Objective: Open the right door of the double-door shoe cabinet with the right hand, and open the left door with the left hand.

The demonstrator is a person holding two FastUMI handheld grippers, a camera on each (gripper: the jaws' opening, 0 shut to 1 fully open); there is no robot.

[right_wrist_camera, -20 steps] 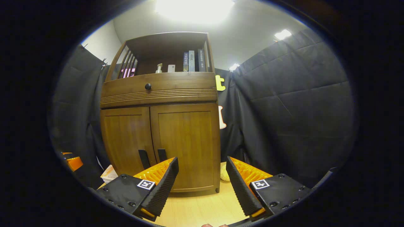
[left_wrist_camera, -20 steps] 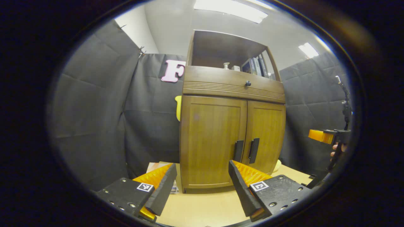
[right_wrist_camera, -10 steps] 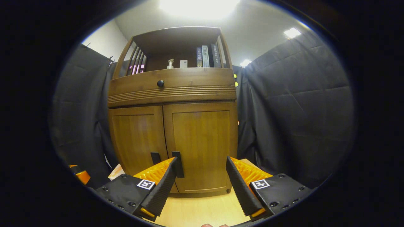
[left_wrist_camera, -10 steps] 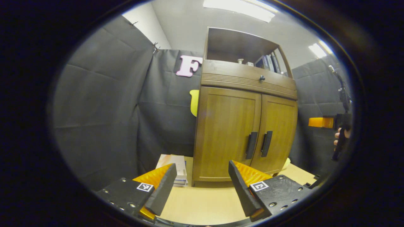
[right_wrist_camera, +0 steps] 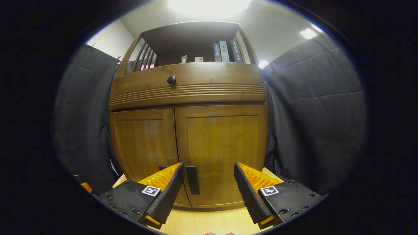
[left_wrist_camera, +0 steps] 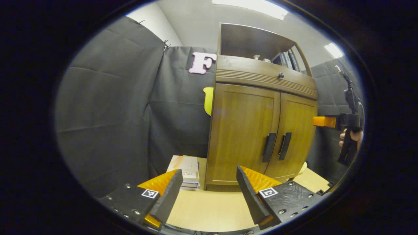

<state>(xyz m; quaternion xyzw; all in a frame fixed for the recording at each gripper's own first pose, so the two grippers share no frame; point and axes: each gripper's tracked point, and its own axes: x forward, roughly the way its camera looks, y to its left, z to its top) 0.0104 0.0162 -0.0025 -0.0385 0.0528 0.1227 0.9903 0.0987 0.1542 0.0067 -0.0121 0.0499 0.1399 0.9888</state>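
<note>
We hold both grippers in front of the shoe cabinet (left_wrist_camera: 261, 130), which stands on a pale wooden table (left_wrist_camera: 209, 209) with both doors shut. In the left gripper view, our left gripper (left_wrist_camera: 209, 192) hangs low over the table with its fingers spread wide and nothing between them. It sits well short of the cabinet and points toward the cabinet's left front corner. The left door (left_wrist_camera: 243, 133) and the right door (left_wrist_camera: 298, 133) meet at the middle, each with a dark upright handle: the left handle (left_wrist_camera: 269, 147) and the right handle (left_wrist_camera: 284, 146) stand just beside each other. A stack of books or boxes (left_wrist_camera: 186, 169) lies on the table near the cabinet's left side; we cannot tell which. At the far right edge of this view a hand (left_wrist_camera: 351, 137) holds our right gripper (left_wrist_camera: 323, 121), level with the upper part of the right door.

In the right gripper view, our right gripper (right_wrist_camera: 209, 192) faces the right door (right_wrist_camera: 222, 153) closely, fingers wide apart and gripping nothing. The right handle (right_wrist_camera: 192, 179) shows between the fingers, just beside the left-hand finger (right_wrist_camera: 169, 192), but we see no contact with it. Above the doors runs a drawer (right_wrist_camera: 186, 86) with a round dark knob (right_wrist_camera: 171, 80), and over that an open shelf (right_wrist_camera: 192, 42) carrying a few upright books (right_wrist_camera: 225, 51) and a small bottle (right_wrist_camera: 184, 59).
</note>
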